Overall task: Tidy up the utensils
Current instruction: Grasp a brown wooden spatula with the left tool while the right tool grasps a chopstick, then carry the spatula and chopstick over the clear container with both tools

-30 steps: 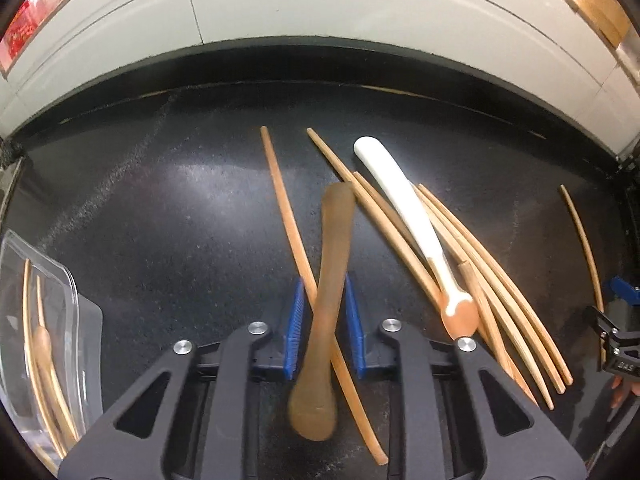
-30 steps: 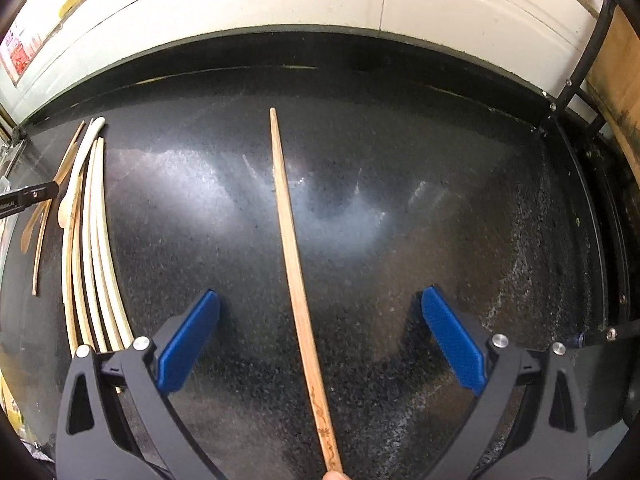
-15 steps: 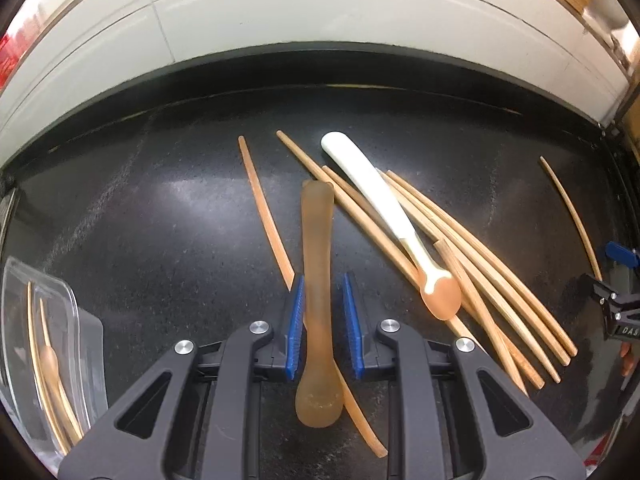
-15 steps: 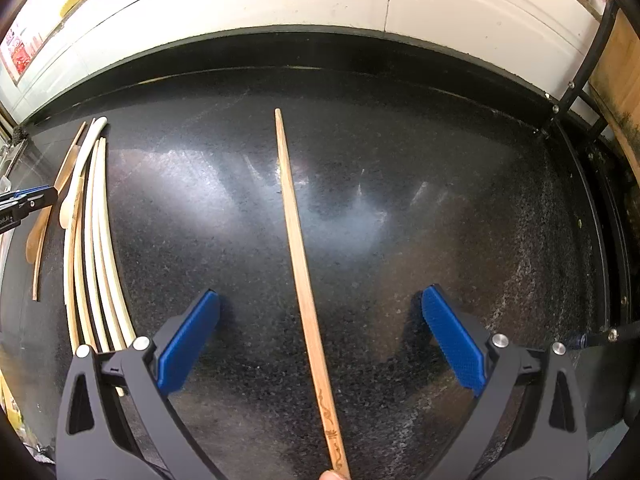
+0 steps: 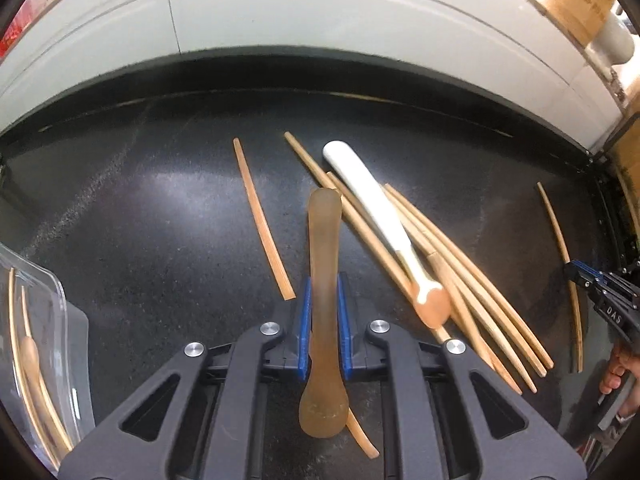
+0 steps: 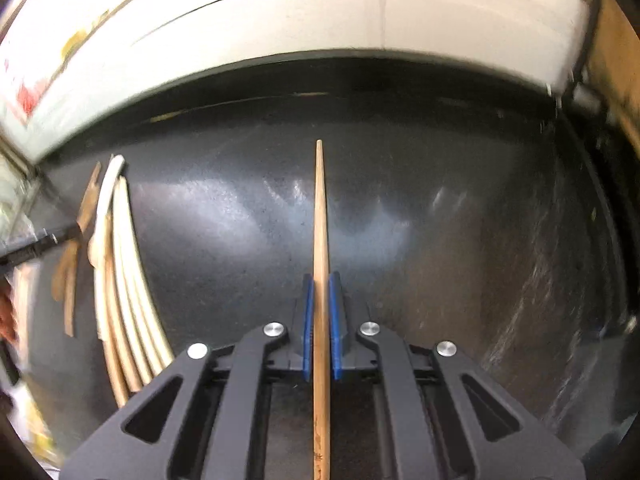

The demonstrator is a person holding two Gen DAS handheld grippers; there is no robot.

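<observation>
My left gripper (image 5: 323, 292) is shut on a translucent brown spoon (image 5: 323, 248), handle pointing forward and bowl back over the gripper body, held above the black counter (image 5: 160, 216). A pile of wooden chopsticks (image 5: 460, 276) lies to its right with a white-handled spoon (image 5: 372, 200) on top. A single chopstick (image 5: 260, 216) lies to the left. My right gripper (image 6: 320, 292) is shut on a single wooden chopstick (image 6: 321, 208) that points straight ahead. The chopstick pile (image 6: 124, 280) shows at the left of the right wrist view.
A clear plastic tray (image 5: 48, 320) holding chopsticks and a spoon sits at the left edge of the left wrist view. A white tiled wall (image 5: 320, 20) backs the counter. The right gripper (image 5: 600, 292) shows at the far right, by a lone chopstick (image 5: 560, 248).
My right gripper has closed from wide open onto the single chopstick, which now points straight ahead. My left gripper has lifted and swung left with the brown spoon.
</observation>
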